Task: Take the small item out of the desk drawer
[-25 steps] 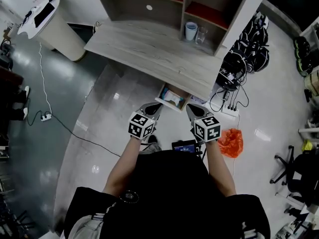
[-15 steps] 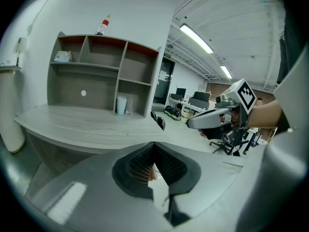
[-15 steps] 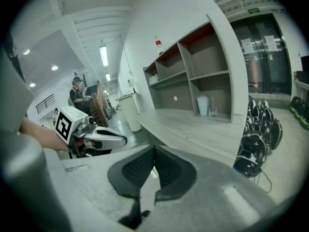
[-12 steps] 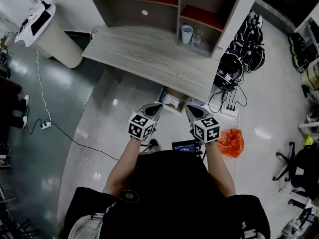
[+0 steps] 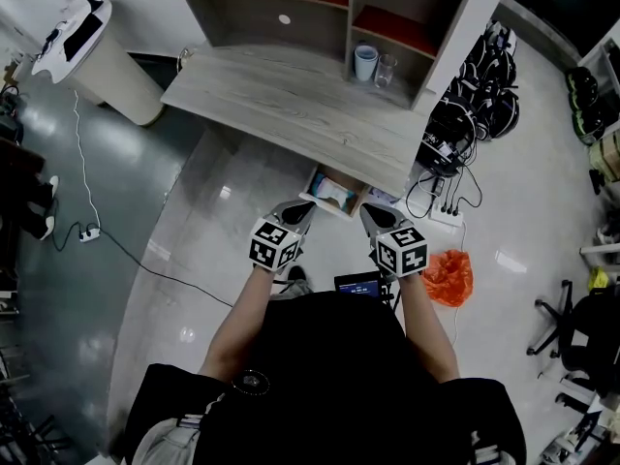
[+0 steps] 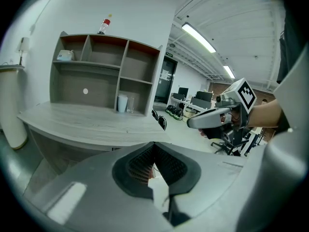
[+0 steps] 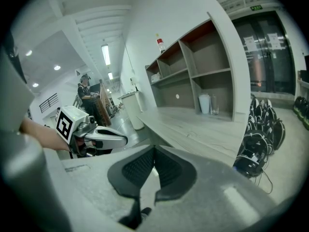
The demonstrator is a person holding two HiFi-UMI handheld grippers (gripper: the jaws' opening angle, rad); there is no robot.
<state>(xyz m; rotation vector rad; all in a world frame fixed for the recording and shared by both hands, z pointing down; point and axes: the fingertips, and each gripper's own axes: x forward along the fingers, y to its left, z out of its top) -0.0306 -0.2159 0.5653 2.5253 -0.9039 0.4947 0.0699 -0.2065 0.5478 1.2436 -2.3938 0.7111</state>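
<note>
- Left tongs [image 5: 300, 209] and right tongs [image 5: 372, 213] are shut and hold nothing. Where is the small item [image 5: 338, 192]?
- In the open drawer [image 5: 327, 207] under the desk [image 5: 291, 95]. Shut tongs could just push it deeper.

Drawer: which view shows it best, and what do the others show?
Head view: it looks down into the open drawer under the desk edge. Both gripper views show the desk top, but their own jaws hide the drawer.

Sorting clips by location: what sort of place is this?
Probably an office or lab: a wooden desk with a shelf unit, a swivel chair, and monitor workstations further back.
</note>
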